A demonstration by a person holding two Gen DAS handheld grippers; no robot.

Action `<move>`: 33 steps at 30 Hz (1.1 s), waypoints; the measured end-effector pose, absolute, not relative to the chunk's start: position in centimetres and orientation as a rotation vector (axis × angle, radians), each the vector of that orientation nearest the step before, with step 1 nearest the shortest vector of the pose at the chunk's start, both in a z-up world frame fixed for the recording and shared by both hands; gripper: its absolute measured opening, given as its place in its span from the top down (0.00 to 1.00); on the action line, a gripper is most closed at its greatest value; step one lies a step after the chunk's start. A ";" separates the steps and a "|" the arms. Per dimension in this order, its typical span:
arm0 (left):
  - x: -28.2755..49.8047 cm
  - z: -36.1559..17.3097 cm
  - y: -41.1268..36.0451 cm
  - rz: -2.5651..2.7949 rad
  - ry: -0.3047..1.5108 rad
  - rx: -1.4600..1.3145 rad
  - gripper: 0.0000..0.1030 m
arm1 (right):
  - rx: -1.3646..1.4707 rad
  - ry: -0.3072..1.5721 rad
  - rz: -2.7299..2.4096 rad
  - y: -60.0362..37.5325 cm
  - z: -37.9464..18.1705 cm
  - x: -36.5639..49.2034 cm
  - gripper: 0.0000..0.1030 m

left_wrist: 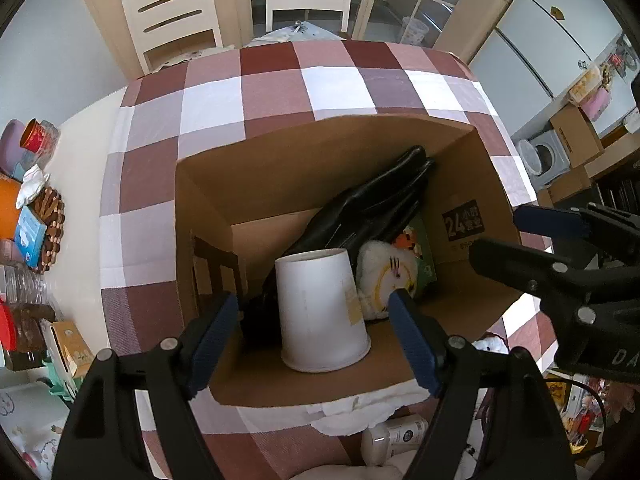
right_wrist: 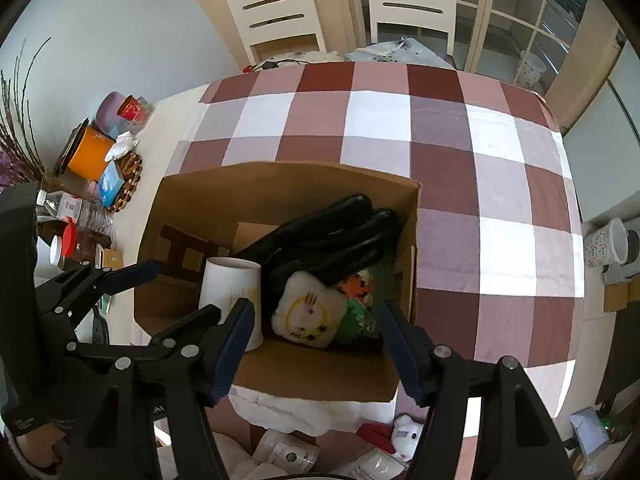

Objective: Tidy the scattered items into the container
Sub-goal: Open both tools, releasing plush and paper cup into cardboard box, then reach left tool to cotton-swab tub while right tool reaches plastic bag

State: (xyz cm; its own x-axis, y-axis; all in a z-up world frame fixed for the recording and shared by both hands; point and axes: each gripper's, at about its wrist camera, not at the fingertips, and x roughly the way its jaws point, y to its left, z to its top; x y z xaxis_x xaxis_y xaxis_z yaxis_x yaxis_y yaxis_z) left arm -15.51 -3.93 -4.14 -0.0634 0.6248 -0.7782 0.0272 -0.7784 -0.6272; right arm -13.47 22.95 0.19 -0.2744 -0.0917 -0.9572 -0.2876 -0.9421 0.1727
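Desk (left_wrist: 280, 92), covered by red, mauve and white checked cloth. 1 cardboard box (left_wrist: 320, 148), open-topped, standing on the cloth near the front edge. Contents: 1 black rubber glove (left_wrist: 372, 204) lying diagonally toward the far right corner; 1 white paper cup (left_wrist: 320, 312), upside down, resting against the glove; 1 cream plush toy (right_wrist: 310, 310) just right of the cup; 1 green card (right_wrist: 360, 300) partly under the toy. Left claw (left_wrist: 312, 340): wide, empty, above the cup. Right claw (right_wrist: 316, 344): wide, empty, above the toy.
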 end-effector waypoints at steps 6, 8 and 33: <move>-15.0 -3.8 -4.5 1.890 -0.694 -1.791 0.23 | -1.788 0.506 2.336 23.1 0.4 -12.4 0.35; -14.6 -3.6 -4.5 1.888 -0.687 -1.789 0.23 | -1.780 0.511 2.331 23.1 0.6 -11.9 0.35; -4.2 -3.5 -5.8 1.754 -0.650 -1.863 0.23 | -1.695 0.585 2.250 19.9 1.6 -2.9 0.35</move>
